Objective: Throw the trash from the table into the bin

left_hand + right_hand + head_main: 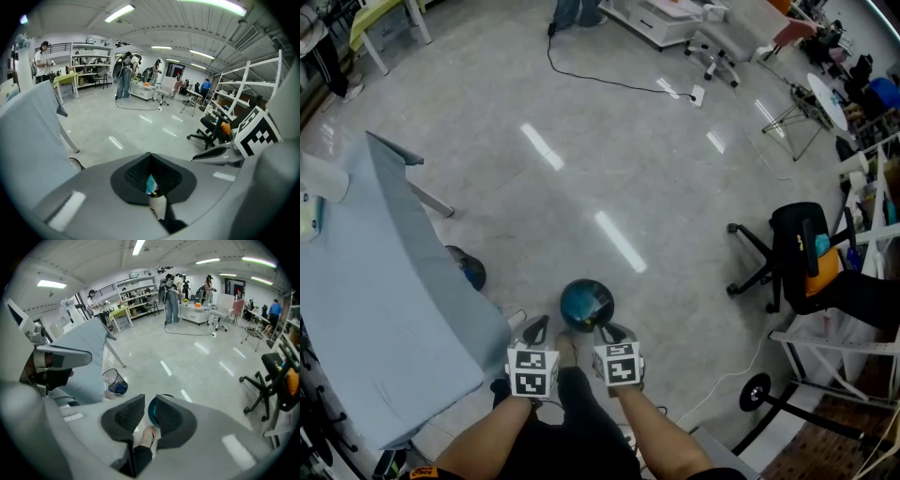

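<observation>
A round dark bin with teal contents stands on the floor just beyond both grippers. My left gripper hangs to its left and my right gripper to its right, both above it and pointing down. In the left gripper view the left gripper has its pad tips together, with nothing between them. In the right gripper view the right gripper shows a narrow gap with nothing in it, and the teal of the bin shows through. No trash is held.
A table under a grey cloth fills the left, with a white object near its far end. A second wire bin sits by the table's edge. A black office chair and a white rack stand at the right. A cable crosses the far floor.
</observation>
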Demonstrator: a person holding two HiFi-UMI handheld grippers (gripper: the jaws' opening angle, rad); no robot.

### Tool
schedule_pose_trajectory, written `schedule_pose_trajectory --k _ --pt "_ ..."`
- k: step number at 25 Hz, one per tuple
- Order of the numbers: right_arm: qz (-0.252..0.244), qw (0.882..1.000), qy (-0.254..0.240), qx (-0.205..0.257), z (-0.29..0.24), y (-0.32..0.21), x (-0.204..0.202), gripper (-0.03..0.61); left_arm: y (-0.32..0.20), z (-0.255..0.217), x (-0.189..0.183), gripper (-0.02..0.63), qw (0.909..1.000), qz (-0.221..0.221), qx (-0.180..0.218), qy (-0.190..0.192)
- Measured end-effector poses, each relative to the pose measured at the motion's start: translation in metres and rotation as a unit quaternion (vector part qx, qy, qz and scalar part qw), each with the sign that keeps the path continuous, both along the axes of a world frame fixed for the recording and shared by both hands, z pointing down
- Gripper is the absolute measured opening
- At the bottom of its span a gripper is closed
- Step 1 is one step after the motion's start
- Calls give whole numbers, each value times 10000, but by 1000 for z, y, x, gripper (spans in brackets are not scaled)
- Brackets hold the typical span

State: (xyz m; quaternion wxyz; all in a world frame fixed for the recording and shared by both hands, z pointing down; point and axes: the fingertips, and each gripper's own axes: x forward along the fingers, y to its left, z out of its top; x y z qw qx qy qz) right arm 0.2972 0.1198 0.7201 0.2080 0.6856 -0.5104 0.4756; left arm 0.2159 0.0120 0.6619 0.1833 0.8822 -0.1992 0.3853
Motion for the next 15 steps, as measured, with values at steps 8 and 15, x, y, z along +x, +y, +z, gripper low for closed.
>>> schedule_pose_trajectory --k 8,15 --pt "-13 9975 380 598 -85 2 -1 2 3 -86 -7 8 9987 -55 225 454" --pt "52 9920 460 1178 -151 -20 -16 2 -1 -145 -24 8 9964 55 430 729"
